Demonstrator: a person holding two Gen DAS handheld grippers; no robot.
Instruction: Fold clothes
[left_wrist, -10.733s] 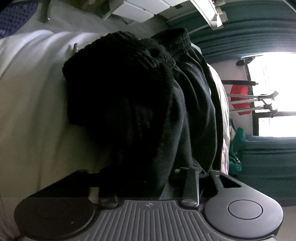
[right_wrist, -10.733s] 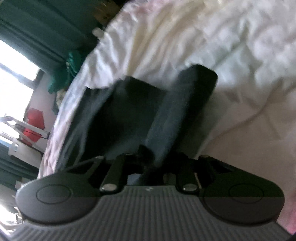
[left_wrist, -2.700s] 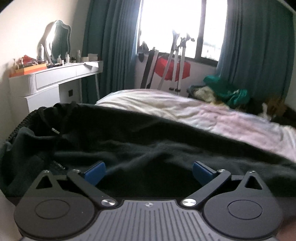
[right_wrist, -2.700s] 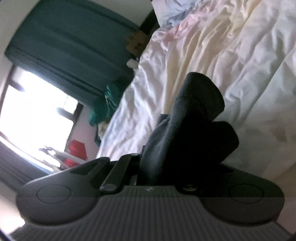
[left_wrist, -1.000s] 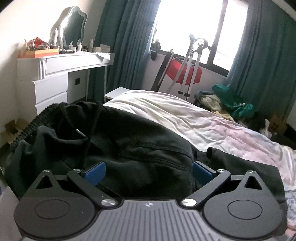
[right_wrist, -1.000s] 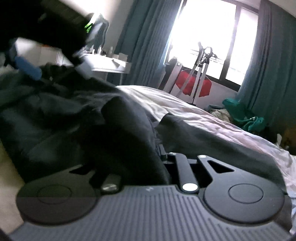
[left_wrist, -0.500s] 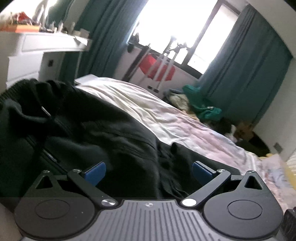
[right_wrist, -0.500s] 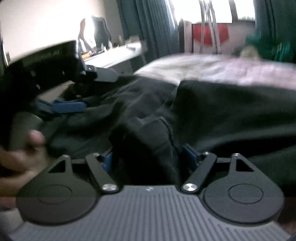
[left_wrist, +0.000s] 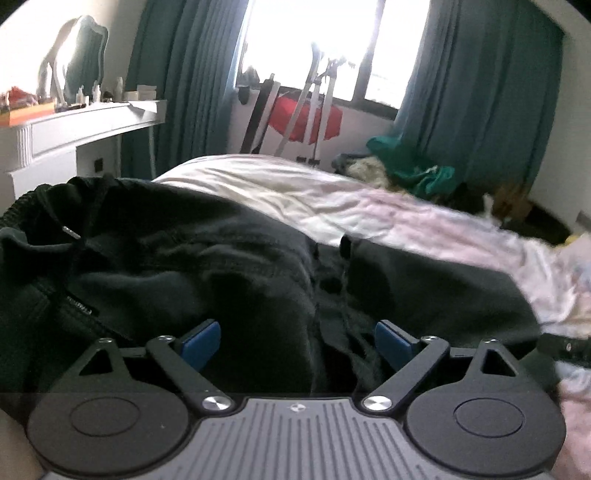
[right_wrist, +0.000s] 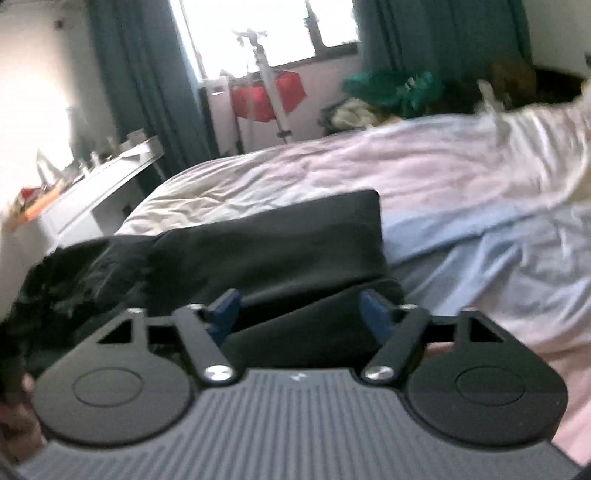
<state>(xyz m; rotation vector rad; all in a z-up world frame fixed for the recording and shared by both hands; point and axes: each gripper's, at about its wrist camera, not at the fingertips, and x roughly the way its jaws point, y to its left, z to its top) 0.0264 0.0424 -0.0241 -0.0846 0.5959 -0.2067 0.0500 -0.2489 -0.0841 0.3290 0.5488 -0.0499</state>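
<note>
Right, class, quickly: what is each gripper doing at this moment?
Left gripper: open, jaws closing, black hoodie between them, not gripped.
Right gripper: open, jaws closing around black fabric, not pinched.

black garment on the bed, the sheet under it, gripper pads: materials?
Black garment: looks like heavy matte knit, probably cotton fleece; soft rounded folds, a ribbed edge, a metal-tipped drawcord.
Pale bed sheet: thin woven fabric, fine sharp creases, slight sheen.
Blue gripper pads: smooth, likely rubber or plastic; can't tell which.
</note>
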